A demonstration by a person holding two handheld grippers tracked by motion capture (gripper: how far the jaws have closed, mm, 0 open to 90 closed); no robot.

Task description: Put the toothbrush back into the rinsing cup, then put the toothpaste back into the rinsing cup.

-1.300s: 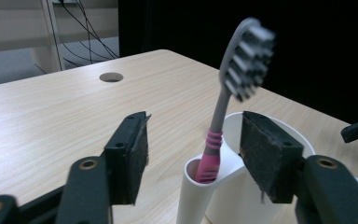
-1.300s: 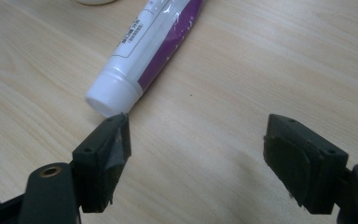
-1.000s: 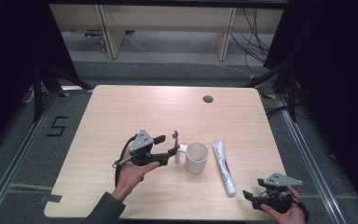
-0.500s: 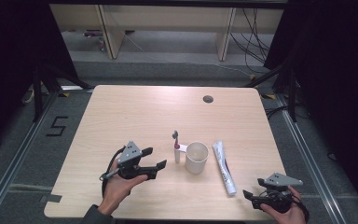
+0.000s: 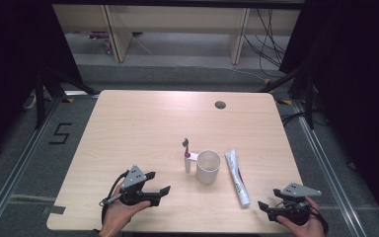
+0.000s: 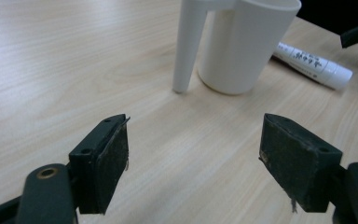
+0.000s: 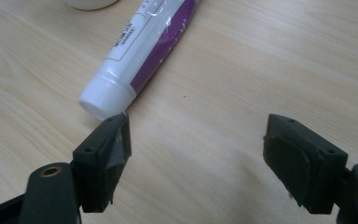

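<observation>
Left gripper (image 5: pixel 154 186) has backed off toward the near edge since 1 s ago; it was right at the cup (image 5: pixel 208 166) then, now it sits well to the cup's near-left, jaws wide apart, nothing between them. The toothbrush (image 5: pixel 186 154) it was next to now stands on its own in the holder on the cup's left side, head up, so I read the placing as done and the hand as retreating

Right gripper (image 5: pixel 267 208) hasn't moved across the 3 frames: near-right of the cup, close to the near table edge, jaws spread wide and empty. In the right gripper view the toothpaste tube (image 7: pixel 140 51) lies flat with its white cap end just beyond the left jaw, not touching

Tube (image 5: pixel 237 177) lies just right of the cup, apart from it, cap end pointing toward the person. Likely next item, and the right gripper is already lined up near the cap

Room:
- far side of the cup: bare table (image 5: pixel 143 123) up to the grommet hole (image 5: pixel 220 104), plenty of space
- left of the cup: open wood, left gripper has free travel
- near side of the cup: both grippers sit close to the near edge, little margin backward
- right of the cup: tube is between cup and right table edge; a sideways sweep risks knocking the cup, toothbrush is top-heavy in that holder
</observation>
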